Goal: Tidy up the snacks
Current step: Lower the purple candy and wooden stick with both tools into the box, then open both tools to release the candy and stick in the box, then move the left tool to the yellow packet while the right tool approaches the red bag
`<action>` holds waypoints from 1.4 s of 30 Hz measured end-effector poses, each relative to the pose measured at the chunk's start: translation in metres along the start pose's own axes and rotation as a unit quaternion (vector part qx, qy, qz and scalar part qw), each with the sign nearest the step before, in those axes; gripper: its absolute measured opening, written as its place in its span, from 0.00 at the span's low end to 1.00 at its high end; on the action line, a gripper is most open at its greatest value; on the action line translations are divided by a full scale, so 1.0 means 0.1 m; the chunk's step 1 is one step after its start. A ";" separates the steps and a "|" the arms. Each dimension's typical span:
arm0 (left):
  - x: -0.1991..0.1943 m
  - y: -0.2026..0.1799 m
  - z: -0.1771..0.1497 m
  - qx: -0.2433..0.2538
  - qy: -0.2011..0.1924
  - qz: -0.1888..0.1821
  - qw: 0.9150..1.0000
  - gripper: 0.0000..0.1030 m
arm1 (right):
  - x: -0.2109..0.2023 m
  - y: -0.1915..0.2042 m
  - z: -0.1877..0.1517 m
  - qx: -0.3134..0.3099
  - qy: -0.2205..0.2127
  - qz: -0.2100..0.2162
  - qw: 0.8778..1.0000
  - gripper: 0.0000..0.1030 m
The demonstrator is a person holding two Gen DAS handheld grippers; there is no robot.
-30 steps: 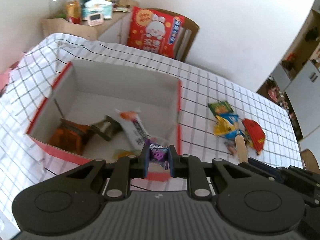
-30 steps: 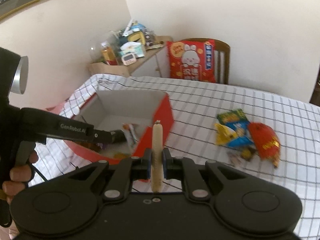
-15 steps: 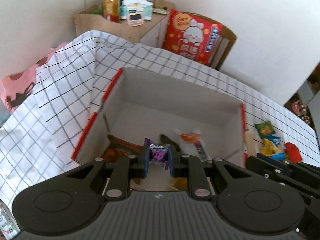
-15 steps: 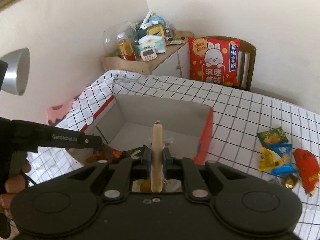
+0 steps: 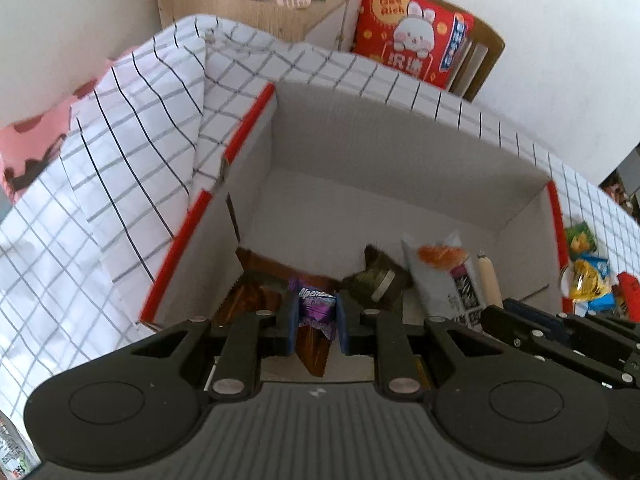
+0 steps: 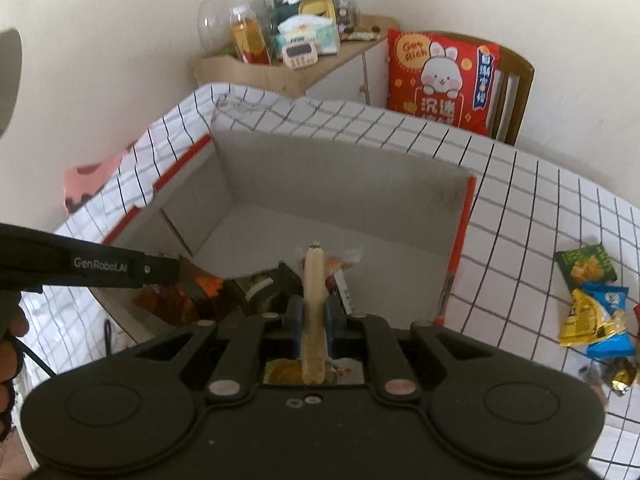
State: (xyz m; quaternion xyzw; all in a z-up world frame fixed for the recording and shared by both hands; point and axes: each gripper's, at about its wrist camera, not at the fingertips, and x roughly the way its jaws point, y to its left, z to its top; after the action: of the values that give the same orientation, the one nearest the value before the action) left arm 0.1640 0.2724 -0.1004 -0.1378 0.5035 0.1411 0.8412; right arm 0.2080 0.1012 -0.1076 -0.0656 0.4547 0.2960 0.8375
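Note:
An open cardboard box (image 5: 400, 152) (image 6: 344, 184) with red outer sides stands on the checked tablecloth. Inside lie a brown packet (image 5: 256, 296), a dark green packet (image 5: 378, 280) and a white packet with orange print (image 5: 436, 264). My left gripper (image 5: 317, 316) hangs over the box's near part, shut on a small purple candy packet (image 5: 316, 300). My right gripper (image 6: 311, 320) is shut on a tan sausage stick (image 6: 313, 304) (image 5: 490, 280), held upright over the box's near right part. The left gripper's arm (image 6: 100, 268) crosses the right wrist view.
Several loose snack packets (image 6: 592, 300) (image 5: 588, 276) lie on the cloth right of the box. A red rabbit-print bag (image 6: 440, 76) leans on a wooden chair behind the table. A wooden cabinet (image 6: 280, 68) with bottles and clutter stands at the back. A person's hand (image 6: 8, 344) shows at the left edge.
Both grippers have moved left and down, from beside the loose snacks to over the box's interior, each still holding its snack. The box now fills both views.

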 end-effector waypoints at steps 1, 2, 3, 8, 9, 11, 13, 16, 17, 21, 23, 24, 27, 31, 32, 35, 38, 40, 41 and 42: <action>0.04 0.00 -0.02 0.001 0.005 0.002 1.000 0.18 | 0.03 0.00 0.00 -0.001 0.004 0.000 1.000 0.09; 0.07 0.00 -0.03 0.002 0.008 0.002 1.000 0.18 | 0.06 0.01 -0.02 -0.002 0.008 0.000 1.000 0.09; 0.09 0.00 -0.05 0.003 0.012 0.001 1.000 0.18 | 0.08 0.02 -0.02 -0.003 0.010 -0.001 1.000 0.09; 0.13 -0.04 -0.10 0.016 0.007 0.008 1.000 0.19 | 0.14 0.04 -0.08 -0.009 0.019 -0.004 1.000 0.14; 0.13 -0.05 -0.10 0.019 0.006 0.011 1.000 0.19 | 0.15 0.05 -0.09 -0.010 0.020 -0.003 1.000 0.15; 0.13 -0.06 -0.11 0.023 0.006 0.012 1.000 0.20 | 0.14 0.05 -0.09 -0.010 0.022 0.000 1.000 0.16; 0.11 -0.06 -0.13 0.020 0.008 0.006 1.000 0.22 | 0.12 0.04 -0.08 -0.009 0.021 0.004 1.000 0.19; 0.07 -0.04 -0.14 0.013 0.004 0.001 1.000 0.23 | 0.07 0.02 -0.09 0.001 0.017 0.011 1.000 0.21; 0.06 -0.04 -0.14 0.013 0.003 0.001 1.000 0.24 | 0.05 0.02 -0.09 0.003 0.016 0.013 1.000 0.21; -0.03 -0.03 -0.16 0.012 -0.004 -0.006 1.000 0.27 | -0.08 0.00 -0.11 0.005 0.008 0.018 1.000 0.28; -0.09 -0.04 -0.18 0.011 -0.011 -0.011 1.000 0.28 | -0.17 -0.02 -0.11 0.008 -0.001 0.021 1.000 0.30; -0.13 -0.04 -0.19 0.011 -0.013 -0.013 1.000 0.28 | -0.22 -0.03 -0.11 0.010 -0.006 0.024 1.000 0.31; -0.26 -0.05 -0.22 0.012 -0.026 -0.021 0.999 0.28 | -0.37 -0.07 -0.13 0.016 -0.019 0.030 0.999 0.35; -0.47 -0.11 -0.28 0.018 -0.052 -0.034 0.998 0.28 | -0.60 -0.11 -0.15 0.023 -0.040 0.033 0.998 0.46; -0.53 -0.14 -0.30 0.021 -0.057 -0.038 0.997 0.31 | -0.66 -0.12 -0.16 0.024 -0.045 0.034 0.998 0.46; -0.70 -0.22 -0.37 0.030 -0.083 -0.049 0.995 0.59 | -0.83 -0.15 -0.19 0.028 -0.060 0.037 0.997 0.49; -0.87 -0.36 -0.43 0.048 -0.110 -0.051 0.991 0.60 | -0.99 -0.18 -0.24 0.029 -0.075 0.036 0.996 0.57; -0.95 -0.45 -0.47 0.056 -0.118 -0.059 0.990 0.60 | -1.10 -0.21 -0.28 0.029 -0.085 0.035 0.995 0.62; -0.98 -0.50 -0.49 0.061 -0.123 -0.061 0.989 0.60 | -1.15 -0.23 -0.30 0.030 -0.088 0.034 0.995 0.62; -1.02 -0.55 -0.51 0.067 -0.129 -0.062 0.987 0.60 | -1.20 -0.25 -0.32 0.031 -0.091 0.034 0.995 0.63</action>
State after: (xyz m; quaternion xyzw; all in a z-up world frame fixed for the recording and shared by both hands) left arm 0.0971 0.1926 -0.0287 -0.0931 0.3897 0.0715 0.9134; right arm 0.1494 0.0161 -0.0344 0.0029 0.3876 0.3150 0.8664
